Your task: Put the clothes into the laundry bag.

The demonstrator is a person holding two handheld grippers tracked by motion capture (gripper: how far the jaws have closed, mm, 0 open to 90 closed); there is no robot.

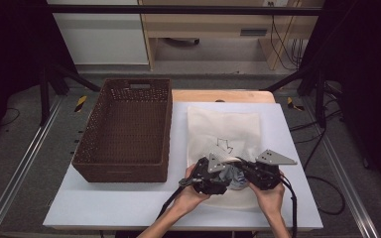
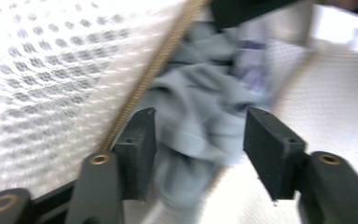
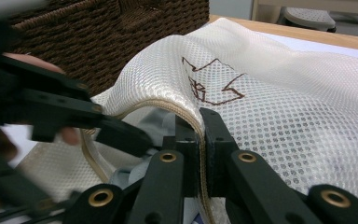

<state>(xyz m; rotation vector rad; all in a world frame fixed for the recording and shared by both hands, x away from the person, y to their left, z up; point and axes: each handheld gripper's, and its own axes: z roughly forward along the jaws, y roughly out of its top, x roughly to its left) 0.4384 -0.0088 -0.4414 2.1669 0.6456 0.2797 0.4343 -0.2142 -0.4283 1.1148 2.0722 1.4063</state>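
A white mesh laundry bag with a small brown drawing lies flat on the white table top, its zip opening toward me. A grey-blue garment is bunched in that opening. My right gripper is shut on the bag's zip edge and holds it lifted into an arch; in the high view this gripper is at the bag's near right. My left gripper stands open at the bag's mouth, with the garment hanging loosely between its jaws. The same gripper sits left of the garment in the high view.
A dark brown wicker basket stands to the left of the bag with nothing in it, its wall close behind my left gripper. The white table top has free room in front of the basket. Cables trail off the near edge.
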